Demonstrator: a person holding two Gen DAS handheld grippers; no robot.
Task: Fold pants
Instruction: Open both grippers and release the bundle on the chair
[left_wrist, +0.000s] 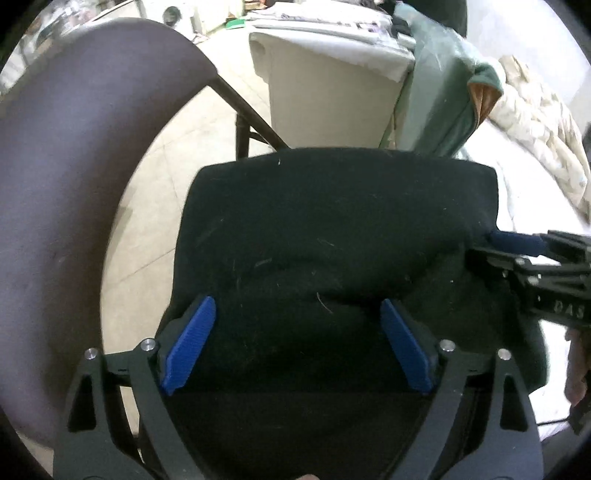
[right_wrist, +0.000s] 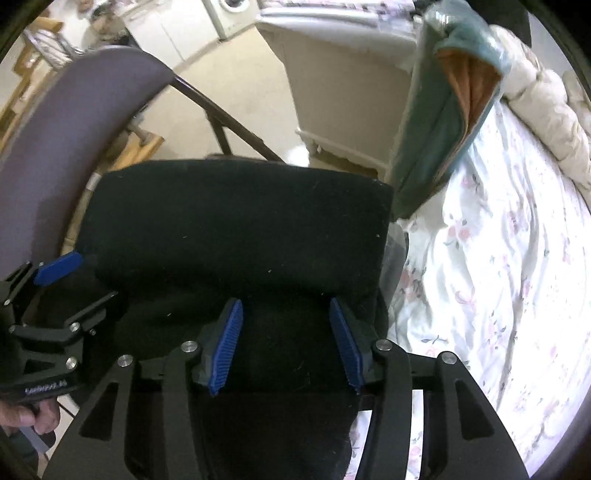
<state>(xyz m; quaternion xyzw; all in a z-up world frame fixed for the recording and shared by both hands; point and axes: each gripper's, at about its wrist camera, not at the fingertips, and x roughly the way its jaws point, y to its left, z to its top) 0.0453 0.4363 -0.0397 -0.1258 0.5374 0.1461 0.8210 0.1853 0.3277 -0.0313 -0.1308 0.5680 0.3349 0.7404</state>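
Grey chair back at far left, its dark frame over the tiled floor. Left tool spread wide above the black pants, blue pads clear of the cloth. Pants folded into a thick dark block with a rounded far edge, linty, lying at the edge of the bed. Right tool partly spread, nothing pinched, cloth below. Beige cabinet behind. Green folded blanket just beyond the pants' right corner. Floral sheet and cream quilt at right.
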